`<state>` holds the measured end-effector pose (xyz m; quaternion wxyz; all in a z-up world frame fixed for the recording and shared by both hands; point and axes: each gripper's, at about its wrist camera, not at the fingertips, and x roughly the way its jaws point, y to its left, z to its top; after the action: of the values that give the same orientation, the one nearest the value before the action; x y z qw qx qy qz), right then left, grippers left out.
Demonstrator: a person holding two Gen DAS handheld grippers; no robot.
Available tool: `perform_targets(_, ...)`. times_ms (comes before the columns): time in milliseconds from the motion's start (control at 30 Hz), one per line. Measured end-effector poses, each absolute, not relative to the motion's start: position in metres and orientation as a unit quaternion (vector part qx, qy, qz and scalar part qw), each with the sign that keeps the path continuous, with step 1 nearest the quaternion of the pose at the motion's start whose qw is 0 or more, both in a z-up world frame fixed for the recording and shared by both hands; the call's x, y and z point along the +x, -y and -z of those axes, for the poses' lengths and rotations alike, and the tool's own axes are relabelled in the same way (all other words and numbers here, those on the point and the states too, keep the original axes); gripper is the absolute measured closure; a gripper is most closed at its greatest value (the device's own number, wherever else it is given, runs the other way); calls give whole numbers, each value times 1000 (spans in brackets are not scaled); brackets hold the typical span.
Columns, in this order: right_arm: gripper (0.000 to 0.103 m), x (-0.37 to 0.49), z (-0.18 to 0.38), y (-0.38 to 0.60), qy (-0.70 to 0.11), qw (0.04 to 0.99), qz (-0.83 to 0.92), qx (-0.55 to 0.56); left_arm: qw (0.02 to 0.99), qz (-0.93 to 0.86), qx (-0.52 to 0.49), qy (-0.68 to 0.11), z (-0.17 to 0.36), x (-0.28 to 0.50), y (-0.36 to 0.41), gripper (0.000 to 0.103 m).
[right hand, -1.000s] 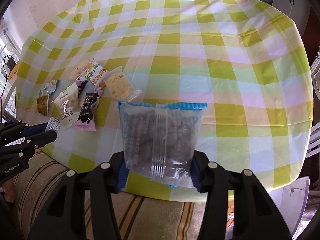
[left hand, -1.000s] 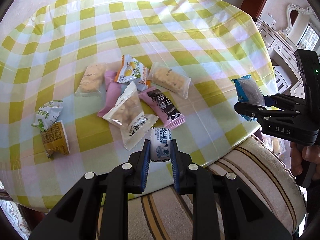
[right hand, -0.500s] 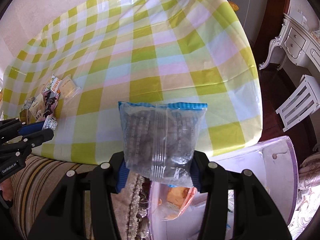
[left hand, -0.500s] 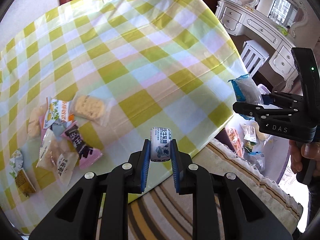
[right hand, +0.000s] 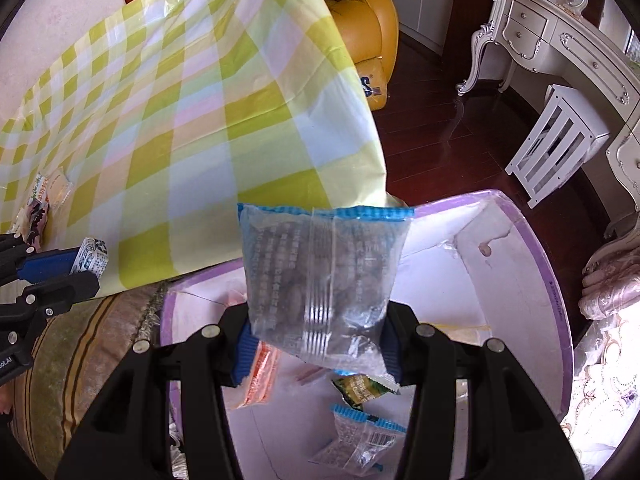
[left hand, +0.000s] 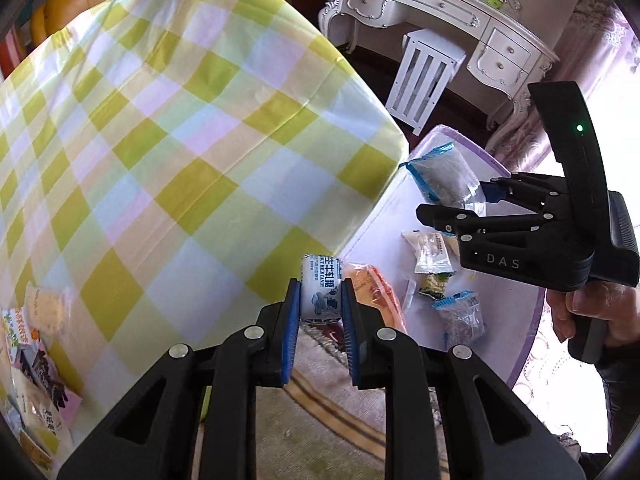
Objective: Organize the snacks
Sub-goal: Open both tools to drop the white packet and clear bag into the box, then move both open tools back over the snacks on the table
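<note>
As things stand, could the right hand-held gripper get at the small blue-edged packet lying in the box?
Probably not: the right hand-held gripper is already shut on a clear snack bag, though the blue-edged packet lies uncovered below.

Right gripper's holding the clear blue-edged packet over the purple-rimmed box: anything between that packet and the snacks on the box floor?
Nothing: in the right wrist view the packet, clamped in the right gripper, hangs over the box with only open space down to the snacks.

L gripper clamps a small white-blue milk candy over the edge of the checked tablecloth. R gripper — held by a hand — grips a clear blue-edged packet above the purple-rimmed box, w/ several snacks inside.
</note>
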<state>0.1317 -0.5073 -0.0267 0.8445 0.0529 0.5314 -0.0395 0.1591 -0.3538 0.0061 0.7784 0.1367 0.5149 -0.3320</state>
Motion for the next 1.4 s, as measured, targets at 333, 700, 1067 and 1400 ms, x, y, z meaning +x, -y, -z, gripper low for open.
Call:
perform_targets(333, 52, 123, 46, 540, -537, 837, 93, 58, 740, 375, 156, -537, 18, 166, 419, 83)
perform_targets(700, 52, 124, 52, 552, -538, 833, 105, 68, 727, 377, 158, -552, 33, 169, 445, 83)
perform_targets(1067, 27, 124, 41, 548, -527, 841, 107, 65, 736, 365, 125, -556, 28, 175, 433, 61)
perform_targets(1400, 26, 130, 22, 526, -520, 846, 97, 61, 764, 346, 97, -535, 9, 177, 399, 58)
